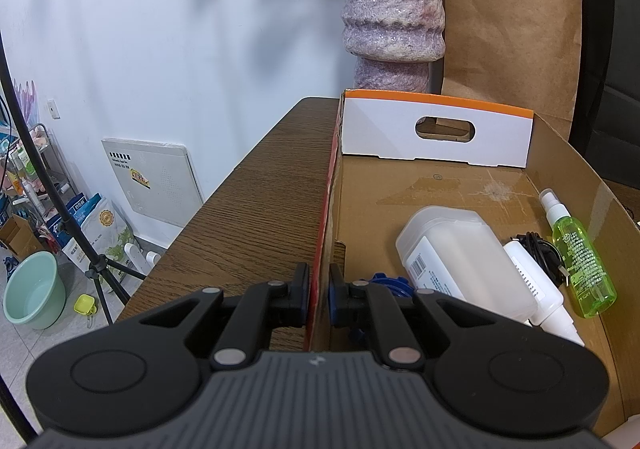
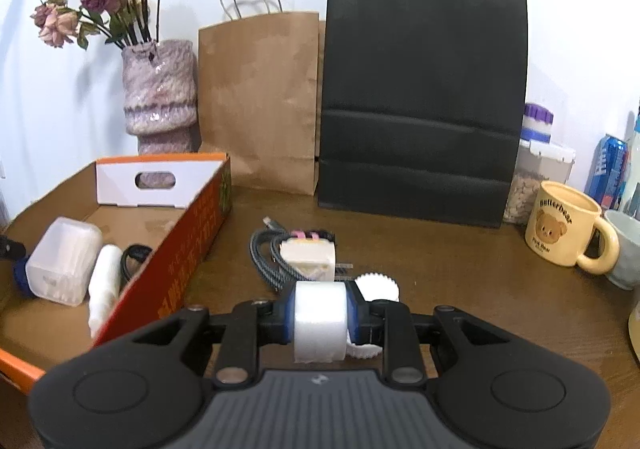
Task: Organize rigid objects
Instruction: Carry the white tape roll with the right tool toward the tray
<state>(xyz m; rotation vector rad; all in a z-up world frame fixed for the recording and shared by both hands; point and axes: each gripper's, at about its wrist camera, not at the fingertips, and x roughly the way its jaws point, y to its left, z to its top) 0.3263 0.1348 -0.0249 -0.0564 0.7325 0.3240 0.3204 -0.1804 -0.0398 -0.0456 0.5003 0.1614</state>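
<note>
My left gripper (image 1: 319,295) is shut on the left wall of the open cardboard box (image 1: 326,209), one finger outside and one inside. In the box lie a translucent white container (image 1: 456,249), a white bottle (image 1: 540,297), a black cable (image 1: 540,253) and a green spray bottle (image 1: 580,257). My right gripper (image 2: 320,313) is shut on a white roll of tape (image 2: 320,319), held above the wooden table. Just beyond it on the table are a white ridged cap (image 2: 378,287), a cream block (image 2: 308,257) and a braided cable (image 2: 268,261). The box (image 2: 192,245) stands to its left.
A pink vase (image 2: 160,93), a brown paper bag (image 2: 260,97) and a black paper bag (image 2: 420,109) stand along the back wall. A yellow bear mug (image 2: 564,233), a jar (image 2: 536,169) and a blue can (image 2: 610,173) crowd the right side. The table's left edge (image 1: 224,193) drops to the floor.
</note>
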